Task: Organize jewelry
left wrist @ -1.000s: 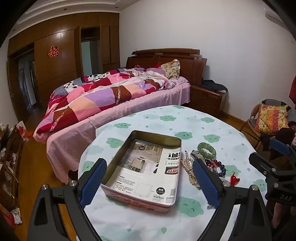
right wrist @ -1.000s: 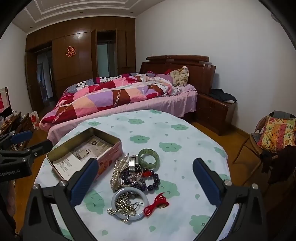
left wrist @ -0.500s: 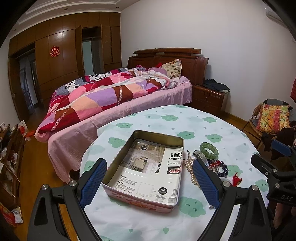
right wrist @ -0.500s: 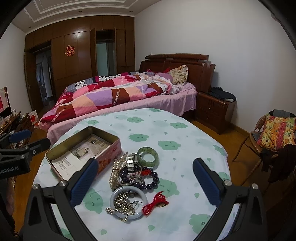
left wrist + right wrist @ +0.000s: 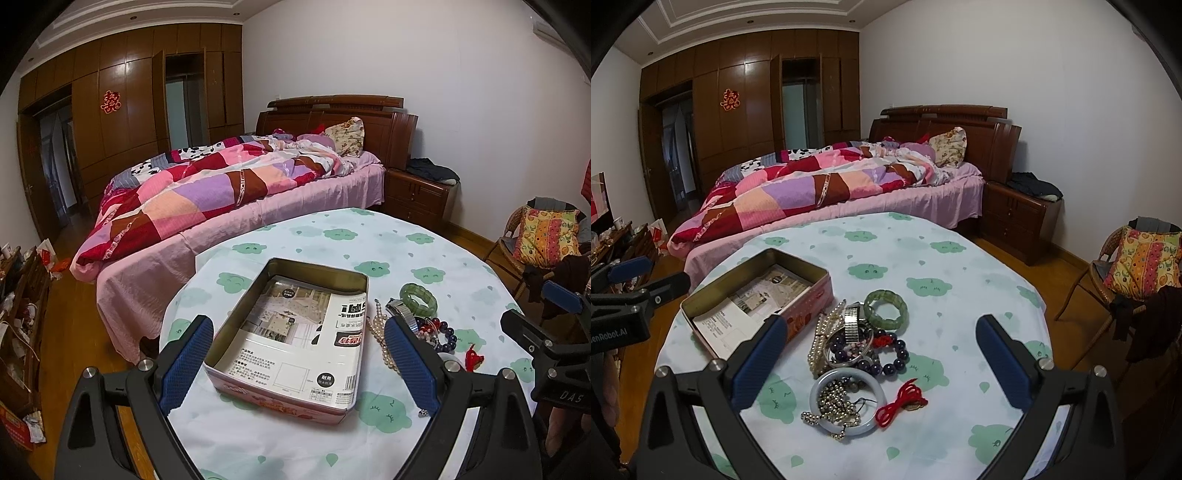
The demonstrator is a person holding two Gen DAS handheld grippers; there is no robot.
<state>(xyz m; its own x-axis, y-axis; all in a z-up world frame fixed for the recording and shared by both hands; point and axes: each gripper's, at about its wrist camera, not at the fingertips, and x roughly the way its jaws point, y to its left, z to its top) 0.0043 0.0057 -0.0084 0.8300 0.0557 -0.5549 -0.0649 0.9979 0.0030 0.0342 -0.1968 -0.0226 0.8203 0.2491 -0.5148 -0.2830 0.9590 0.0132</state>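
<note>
Readable marks only.

- Right gripper (image 5: 554,354) body, at 4 o'clock in the left wrist view: white "DAS" or "DA5"; last character uncertain.
- Left gripper (image 5: 624,314) body, at 9 o'clock in the right wrist view: "enRobot.AI", first letters cut off by the frame edge.
- Printed sheet (image 5: 303,339) in the tin box (image 5: 314,267): Chinese print, too small to read.
- Red paper sign (image 5: 730,99) on the wardrobe (image 5: 746,110), 11 o'clock: double-happiness character 囍.

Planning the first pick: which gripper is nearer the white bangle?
Right. The right gripper hovers open just above the white bangle. The left gripper is open over the tin box, beside the jewelry pile.
</note>
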